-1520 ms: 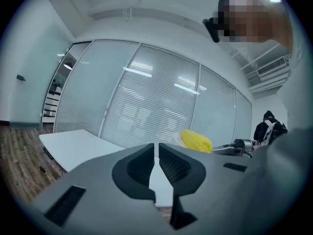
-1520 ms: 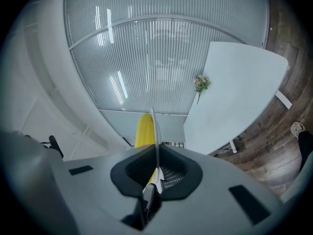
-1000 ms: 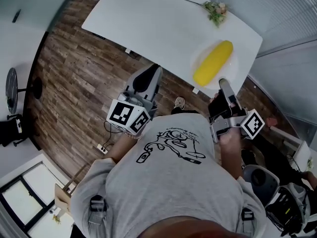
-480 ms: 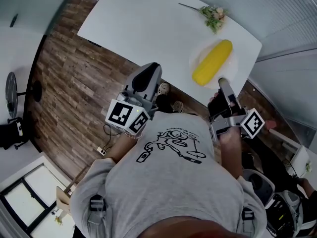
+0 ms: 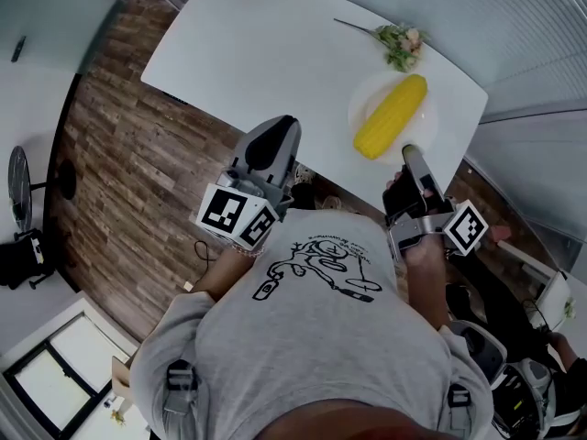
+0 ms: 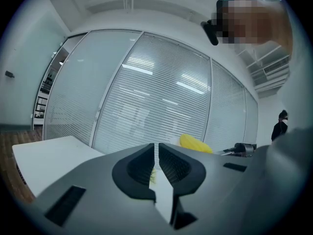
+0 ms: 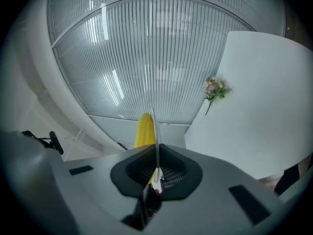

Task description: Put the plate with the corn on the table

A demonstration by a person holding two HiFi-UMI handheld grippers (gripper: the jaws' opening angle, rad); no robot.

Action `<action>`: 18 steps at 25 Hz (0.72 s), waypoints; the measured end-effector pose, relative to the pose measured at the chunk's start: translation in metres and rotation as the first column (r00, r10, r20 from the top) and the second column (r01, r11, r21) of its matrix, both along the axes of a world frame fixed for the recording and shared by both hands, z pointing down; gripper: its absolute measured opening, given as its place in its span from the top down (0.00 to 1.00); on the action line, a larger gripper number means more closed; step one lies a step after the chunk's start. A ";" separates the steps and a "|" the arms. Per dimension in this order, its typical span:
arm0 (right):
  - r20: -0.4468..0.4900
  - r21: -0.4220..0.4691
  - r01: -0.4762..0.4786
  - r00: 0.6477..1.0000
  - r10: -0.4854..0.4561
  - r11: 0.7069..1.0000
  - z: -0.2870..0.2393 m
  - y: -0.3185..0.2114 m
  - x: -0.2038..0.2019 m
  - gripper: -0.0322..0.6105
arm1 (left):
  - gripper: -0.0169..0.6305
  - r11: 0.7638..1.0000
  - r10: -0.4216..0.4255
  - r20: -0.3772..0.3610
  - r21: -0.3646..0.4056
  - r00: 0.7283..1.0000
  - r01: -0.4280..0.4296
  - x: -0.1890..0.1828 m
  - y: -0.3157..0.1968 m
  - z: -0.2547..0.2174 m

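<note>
One plate (image 5: 418, 132) in level-looking right gripper (image 5: 410, 152)

One white desk (image 5: 275, 53) in shot, and on it a single plate (image 5: 361, 108) at the right end, carrying exactly one cob of corn (image 5: 392, 116). One sprig of flowers (image 5: 399, 39) lies beyond it. Two grippers are up, the left gripper (image 5: 278, 131) and the right gripper (image 5: 410, 154). That's two marker cubes, left cube (image 5: 237, 215) and right cube (image 5: 465, 228). One person (image 5: 312, 337) holds both.
</note>
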State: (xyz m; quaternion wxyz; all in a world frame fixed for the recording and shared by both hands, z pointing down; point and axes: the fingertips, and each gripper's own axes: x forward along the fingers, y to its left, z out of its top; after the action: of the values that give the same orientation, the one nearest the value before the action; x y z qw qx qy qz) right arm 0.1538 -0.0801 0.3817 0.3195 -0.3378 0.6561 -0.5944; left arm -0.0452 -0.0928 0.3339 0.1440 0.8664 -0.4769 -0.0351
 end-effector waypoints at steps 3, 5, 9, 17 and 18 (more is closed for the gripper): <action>0.004 0.011 -0.009 1.000 0.009 1.000 -0.004 -0.014 -0.009 0.92 | 0.91 1.000 0.007 0.001 0.008 1.000 -0.007 -0.010 -0.015 -0.004; 0.007 0.018 -0.014 1.000 0.014 1.000 -0.008 -0.023 -0.017 0.92 | 0.91 1.000 0.012 0.002 0.012 1.000 -0.012 -0.018 -0.025 -0.007; 0.011 0.023 -0.031 0.999 0.031 0.999 -0.010 -0.042 -0.040 0.92 | 0.91 0.999 0.035 0.001 0.012 0.999 -0.035 -0.037 -0.047 -0.007; 0.009 0.013 -0.078 0.997 0.077 0.997 0.000 -0.063 -0.069 0.92 | 0.91 0.995 0.098 0.003 0.013 0.995 -0.098 -0.061 -0.078 -0.003; 0.010 0.013 -0.082 0.997 0.082 0.997 0.001 -0.065 -0.071 0.92 | 0.91 0.994 0.106 0.005 0.017 0.994 -0.106 -0.061 -0.082 -0.003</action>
State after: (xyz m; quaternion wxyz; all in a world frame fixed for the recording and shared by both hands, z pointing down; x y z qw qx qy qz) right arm 0.0829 -0.1448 0.3824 0.3492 -0.3595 0.6442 -0.5778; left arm -0.1066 -0.1749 0.3312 0.1373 0.8918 -0.4301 -0.0300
